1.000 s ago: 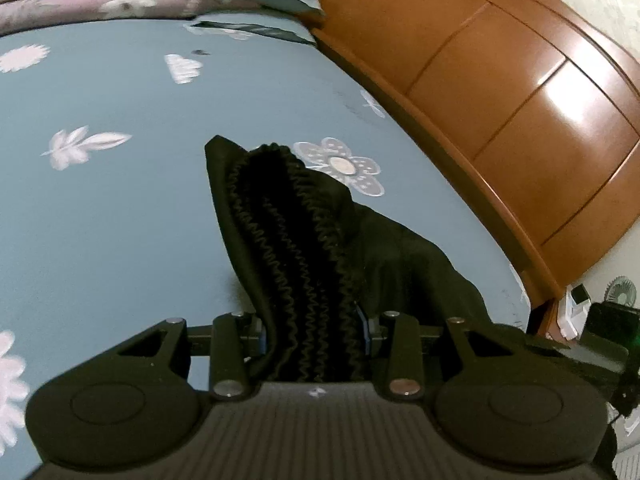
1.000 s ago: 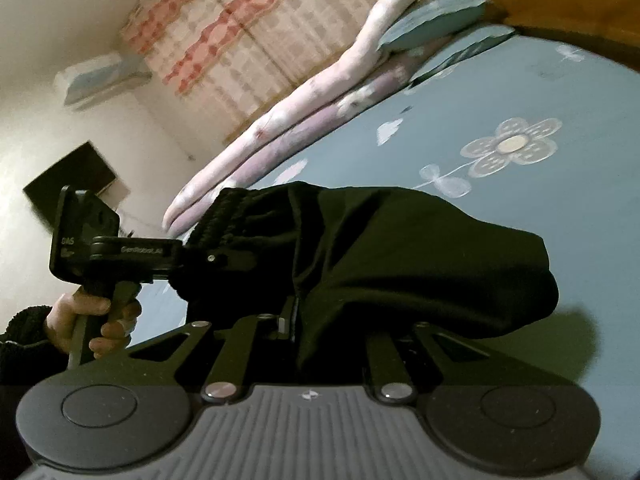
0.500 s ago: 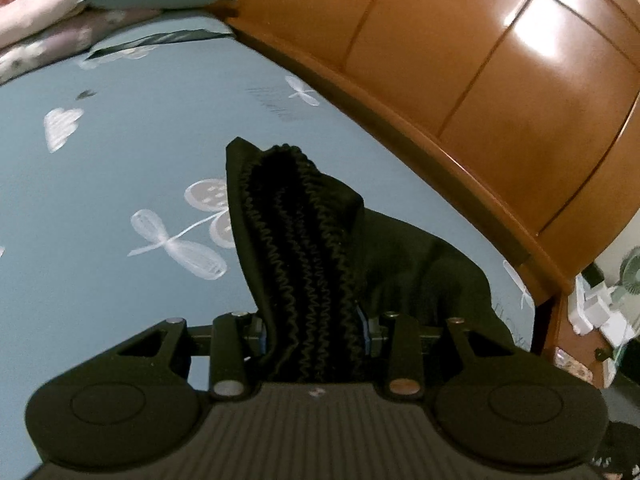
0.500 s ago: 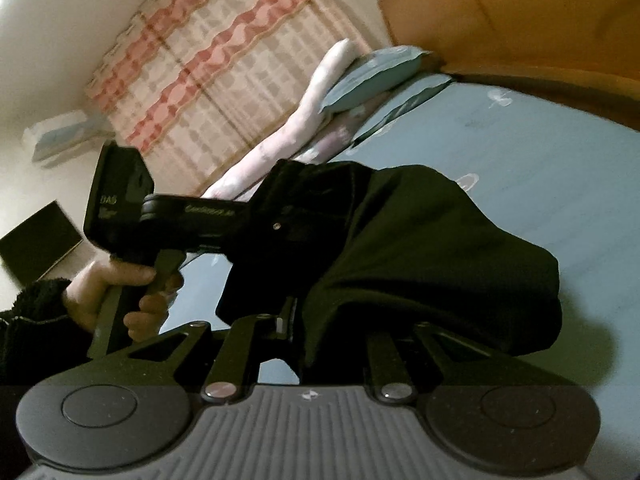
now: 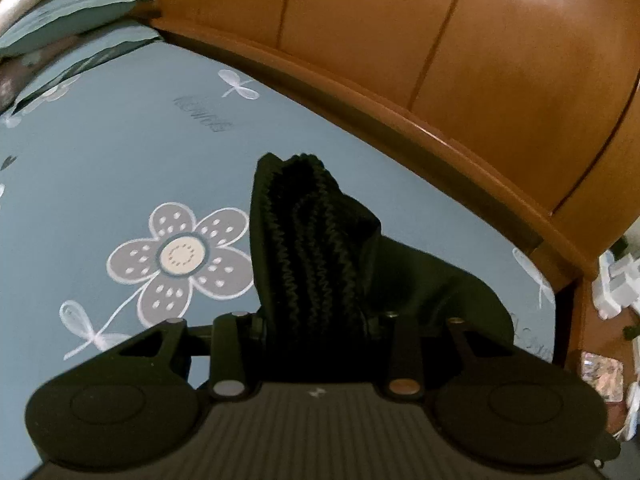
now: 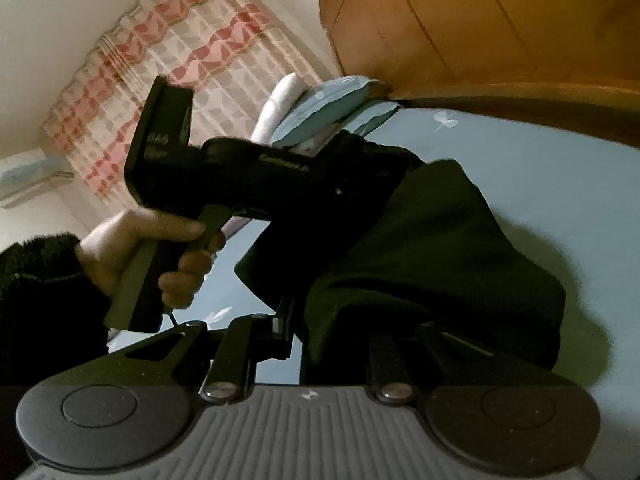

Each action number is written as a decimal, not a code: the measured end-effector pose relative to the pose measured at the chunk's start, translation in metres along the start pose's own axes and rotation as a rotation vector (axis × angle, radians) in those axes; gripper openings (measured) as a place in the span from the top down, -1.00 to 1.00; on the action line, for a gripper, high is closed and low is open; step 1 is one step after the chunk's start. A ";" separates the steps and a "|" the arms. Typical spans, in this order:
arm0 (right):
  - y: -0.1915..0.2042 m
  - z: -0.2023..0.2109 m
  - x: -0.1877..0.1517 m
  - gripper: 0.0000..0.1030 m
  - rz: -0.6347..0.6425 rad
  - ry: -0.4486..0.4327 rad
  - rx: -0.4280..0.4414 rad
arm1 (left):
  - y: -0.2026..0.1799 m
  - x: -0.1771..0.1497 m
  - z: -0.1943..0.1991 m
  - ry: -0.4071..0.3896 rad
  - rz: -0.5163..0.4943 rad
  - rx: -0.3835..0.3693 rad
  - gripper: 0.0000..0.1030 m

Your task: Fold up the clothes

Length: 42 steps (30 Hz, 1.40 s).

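- Left gripper [image 5: 316,320]: clamped on the bunched, ribbed waistband of the black garment [image 5: 320,248], which stands up between its jaws above the blue flowered bed sheet [image 5: 120,168]; the wooden headboard [image 5: 460,60] lies beyond and to its right.
- A hand [image 6: 132,248] in a dark sleeve holds this gripper's handle.
- Right gripper [image 6: 332,328]: jaws have just been opening, with a dark fold of the same garment between them; whether the pads press it I cannot tell.
- Ahead of it the cloth drapes over the bed.

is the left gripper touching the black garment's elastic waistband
Touching. The left wrist view shows the left gripper clamped on the black garment's ruffled waistband, bunched between both fingers.
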State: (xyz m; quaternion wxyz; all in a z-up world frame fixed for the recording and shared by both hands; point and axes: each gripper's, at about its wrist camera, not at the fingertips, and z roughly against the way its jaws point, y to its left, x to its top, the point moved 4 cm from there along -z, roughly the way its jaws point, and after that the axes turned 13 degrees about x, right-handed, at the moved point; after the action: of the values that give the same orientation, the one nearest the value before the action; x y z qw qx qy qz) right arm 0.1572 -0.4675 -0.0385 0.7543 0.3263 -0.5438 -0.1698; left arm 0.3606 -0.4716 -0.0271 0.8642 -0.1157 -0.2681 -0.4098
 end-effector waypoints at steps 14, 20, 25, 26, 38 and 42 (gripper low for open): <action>-0.031 -0.006 -0.010 0.59 -0.034 -0.013 -0.086 | -0.011 0.012 -0.064 0.065 -0.047 0.021 0.29; -0.029 -0.006 -0.014 0.56 -0.033 -0.007 -0.088 | -0.007 0.012 -0.072 0.069 -0.044 0.020 0.27; -0.031 0.001 -0.019 0.10 -0.058 0.004 -0.078 | -0.002 0.015 -0.068 0.056 -0.035 0.026 0.12; -0.033 0.001 -0.020 -0.04 -0.068 0.005 -0.080 | 0.000 0.015 -0.066 0.052 -0.032 0.029 0.07; -0.047 0.017 -0.030 -0.56 -0.171 0.032 -0.125 | 0.031 0.015 -0.009 -0.033 0.031 0.090 -0.10; -0.037 0.023 -0.026 -0.59 -0.170 0.022 -0.129 | 0.036 0.004 0.009 -0.040 0.032 0.090 -0.10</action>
State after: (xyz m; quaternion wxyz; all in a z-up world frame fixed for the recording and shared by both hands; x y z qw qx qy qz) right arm 0.1307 -0.4859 -0.0778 0.7625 0.3238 -0.4937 -0.2645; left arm 0.3873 -0.4474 -0.0167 0.8694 -0.0890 -0.3015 -0.3812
